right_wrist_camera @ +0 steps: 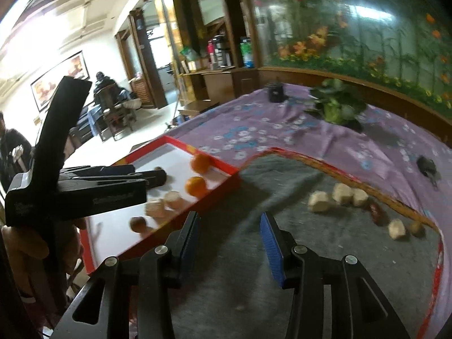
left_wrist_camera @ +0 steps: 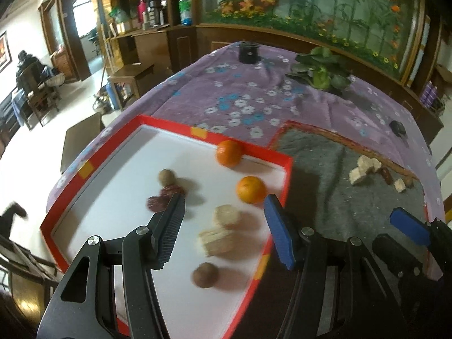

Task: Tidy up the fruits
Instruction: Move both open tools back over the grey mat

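Both of my views are smeared by motion blur, so small items are hard to name. In the red-rimmed white tray (left_wrist_camera: pixel 255 147) I can pick out two round oranges (left_wrist_camera: pixel 251 189), a stack of pale tan blocks (left_wrist_camera: pixel 216 241), two brown balls (left_wrist_camera: pixel 205 275) and some dark red wrinkled fruits (left_wrist_camera: pixel 166 196) that my left finger partly covers; what the balls are I cannot tell. The tray's near corner is cut off by the gripper body in the left view.

My left gripper (left_wrist_camera: pixel 223 217) hangs above the tray with its jaws spread wide and nothing between them. My right gripper (right_wrist_camera: pixel 230 231) is over the grey felt mat (right_wrist_camera: pixel 254 282), jaws partly apart and empty. No earlier view is given.

On the mat's far right lies a row of pale tan chunks (right_wrist_camera: pixel 343 193), a dark red oblong fruit (right_wrist_camera: pixel 377 212) and a small brown ball (right_wrist_camera: pixel 417 227). The row runs from upper left down to lower right, along the mat's red edge. The oblong fruit's long axis follows about the same diagonal.
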Demonstrator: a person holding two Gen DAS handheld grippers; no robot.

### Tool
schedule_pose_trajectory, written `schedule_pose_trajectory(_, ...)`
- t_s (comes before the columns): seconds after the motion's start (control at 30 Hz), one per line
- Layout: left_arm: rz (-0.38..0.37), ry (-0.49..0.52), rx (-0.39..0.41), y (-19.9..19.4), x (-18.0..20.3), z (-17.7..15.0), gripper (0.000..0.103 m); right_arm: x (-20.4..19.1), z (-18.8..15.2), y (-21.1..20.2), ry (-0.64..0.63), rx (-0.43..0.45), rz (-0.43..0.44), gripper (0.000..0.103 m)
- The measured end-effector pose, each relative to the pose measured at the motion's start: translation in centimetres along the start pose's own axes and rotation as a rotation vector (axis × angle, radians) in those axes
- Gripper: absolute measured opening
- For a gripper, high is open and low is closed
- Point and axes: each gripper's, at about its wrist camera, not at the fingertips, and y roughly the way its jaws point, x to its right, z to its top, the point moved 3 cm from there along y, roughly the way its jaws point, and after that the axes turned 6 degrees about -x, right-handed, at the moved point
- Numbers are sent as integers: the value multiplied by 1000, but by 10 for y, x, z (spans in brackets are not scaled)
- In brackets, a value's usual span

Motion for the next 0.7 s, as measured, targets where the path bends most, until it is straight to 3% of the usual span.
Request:
schedule_pose_trajectory(0.33,-66,88,-16,6,60,6,59,55,-16,-19,86,10,-90,43)
schedule_pose_trajectory(0.47,-126,139,-51,15,88,6,59,78,-26,-26,106,-3,-149,44)
schedule_pose_trajectory(0.7,-203,221,-102,33,133,13,59,112,-37,-36,182,3,-161,44)
